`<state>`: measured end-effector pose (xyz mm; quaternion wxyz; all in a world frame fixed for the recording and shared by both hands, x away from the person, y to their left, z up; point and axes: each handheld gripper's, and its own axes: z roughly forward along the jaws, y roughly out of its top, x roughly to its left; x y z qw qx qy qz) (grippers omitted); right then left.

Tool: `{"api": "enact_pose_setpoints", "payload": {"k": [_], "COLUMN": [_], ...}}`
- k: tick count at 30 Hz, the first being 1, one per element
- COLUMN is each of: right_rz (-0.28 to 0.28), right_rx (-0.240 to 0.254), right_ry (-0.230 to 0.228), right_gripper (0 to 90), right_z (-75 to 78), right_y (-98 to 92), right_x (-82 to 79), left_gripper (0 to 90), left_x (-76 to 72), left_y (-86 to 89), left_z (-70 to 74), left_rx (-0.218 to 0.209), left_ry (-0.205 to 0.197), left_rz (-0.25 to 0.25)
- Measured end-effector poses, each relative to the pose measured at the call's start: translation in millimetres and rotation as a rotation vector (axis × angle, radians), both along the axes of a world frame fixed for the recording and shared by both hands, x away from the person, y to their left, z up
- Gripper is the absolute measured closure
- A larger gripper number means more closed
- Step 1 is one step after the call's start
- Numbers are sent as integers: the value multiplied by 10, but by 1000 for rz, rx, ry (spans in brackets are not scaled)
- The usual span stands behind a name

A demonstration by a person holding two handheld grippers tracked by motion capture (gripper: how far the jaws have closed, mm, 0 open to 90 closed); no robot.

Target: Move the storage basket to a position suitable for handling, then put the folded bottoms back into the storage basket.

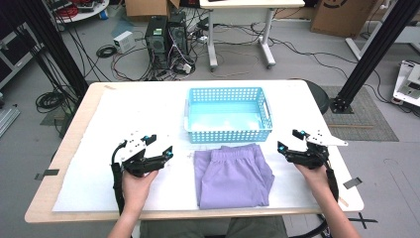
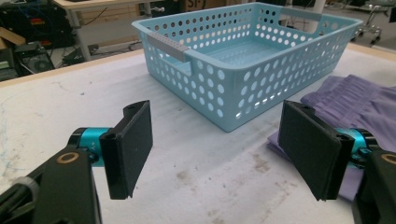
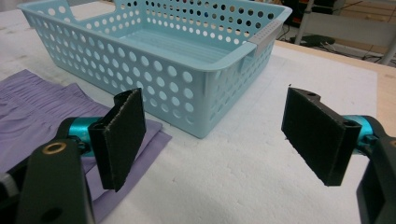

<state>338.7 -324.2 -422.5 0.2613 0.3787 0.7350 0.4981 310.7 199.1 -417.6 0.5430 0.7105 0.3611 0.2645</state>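
A: Where was the garment found, and how were the claws set?

B: The folded purple shorts (image 1: 232,174) were seen lying flat on the white table cover (image 1: 124,119), just in front of the blue basket (image 1: 229,134), the gathered waistband nearest the basket wall. The left gripper (image 1: 157,147) was held to one side of the cloth and the right gripper (image 1: 289,141) to the other, both apart from it. On each, the jaws were spread wide with nothing between them, as was shown in both gripper views.

A: How was the cloth judged to handle?

B: It was judged light, soft and limp. Sagging and unfolding were to be expected if it was lifted by one point. It was not thought fragile or slippery. A hold at the two outer corners of the waistband, or along the folded side edges, was considered best, so that the layers would be pinched together.

A: And the room for moving?

B: Bare cover was seen on both sides of the shorts, so sideways approaches were judged free. The basket wall stood close behind the waistband, and it was thought that it would have to be cleared by lifting. The basket itself was seen empty. The near table edge (image 1: 188,214) lay just below the hem.
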Motion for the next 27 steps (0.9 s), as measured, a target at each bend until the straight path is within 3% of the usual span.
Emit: {"api": "enact_pose_setpoints", "payload": {"k": [6, 10, 14, 18, 23, 27], "right_rz": [-8, -3, 5, 7, 10, -3], "right_rx": [0, -15, -45, -64, -72, -58], "right_ry": [-2, -7, -21, -17, -11, 18], "right_gripper": [221, 221, 223, 235, 245, 251], "right_z": [22, 12, 14, 26, 21, 11], "right_y": [40, 86, 134, 166, 195, 214], "right_x": [9, -3, -30, -68, -123, -193], "left_gripper": [258, 277, 277, 277, 277, 277], "left_x": [12, 7, -29, -69, -142, -195], "left_y": [-54, -75, -109, -151, -255, -324], "left_z": [-14, -37, -22, -15, -20, -57], "left_rx": [-2, -30, 1, 4, 11, 21], "left_ry": [33, 128, 84, 82, 97, 148], "left_rz": [-46, -33, -26, -51, -78, -94]}}
